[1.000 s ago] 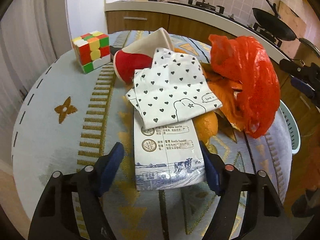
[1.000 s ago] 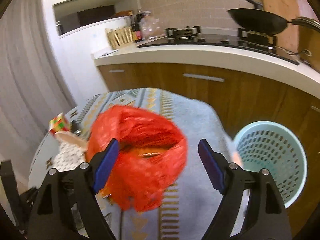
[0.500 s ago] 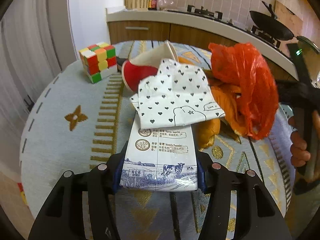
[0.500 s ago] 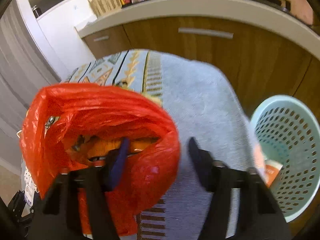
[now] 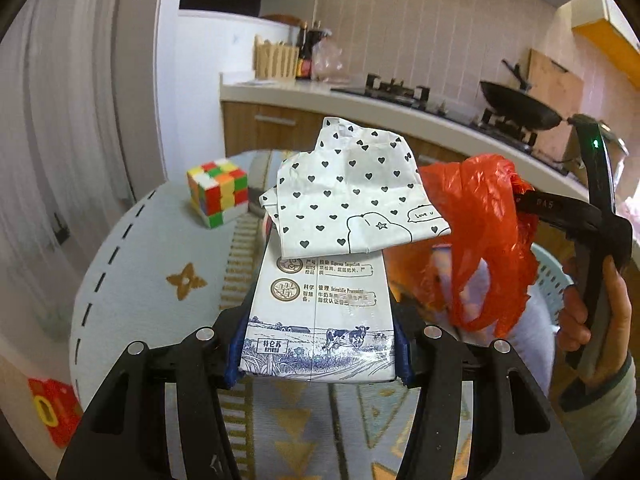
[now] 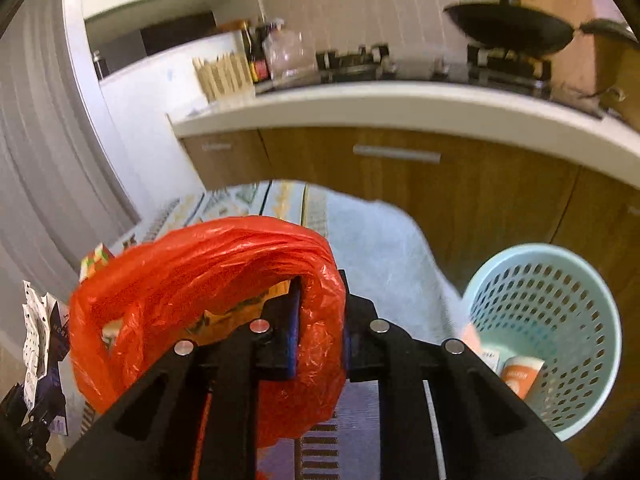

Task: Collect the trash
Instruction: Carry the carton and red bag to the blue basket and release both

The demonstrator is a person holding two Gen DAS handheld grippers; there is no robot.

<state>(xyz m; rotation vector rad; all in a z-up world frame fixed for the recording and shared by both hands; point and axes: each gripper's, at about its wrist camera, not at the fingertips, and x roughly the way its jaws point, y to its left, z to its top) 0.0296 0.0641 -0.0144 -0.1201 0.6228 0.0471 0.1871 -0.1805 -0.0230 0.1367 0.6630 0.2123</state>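
My left gripper [image 5: 318, 354] is shut on a white milk carton [image 5: 320, 312] and holds it tilted up above the round table [image 5: 132, 264]. A crumpled heart-print paper [image 5: 348, 192] rests on the carton's far end. My right gripper [image 6: 320, 320] is shut on a red plastic bag [image 6: 192, 280] and holds it lifted off the table; the bag also shows in the left wrist view [image 5: 480, 232], hanging from the right gripper's fingers. Orange peel shows inside the bag. The light blue trash basket [image 6: 560, 304] stands on the floor to the right with some trash inside.
A Rubik's cube [image 5: 218, 192] sits on the table at the far left. A kitchen counter [image 6: 400, 104] with a stove and a black wok [image 6: 508, 28] runs behind the table. A red packet [image 5: 52, 408] lies on the floor at lower left.
Both grippers have closed, the left on the carton and the right on the red bag, and both have lifted their loads off the table. The heart-print paper rose with the carton.
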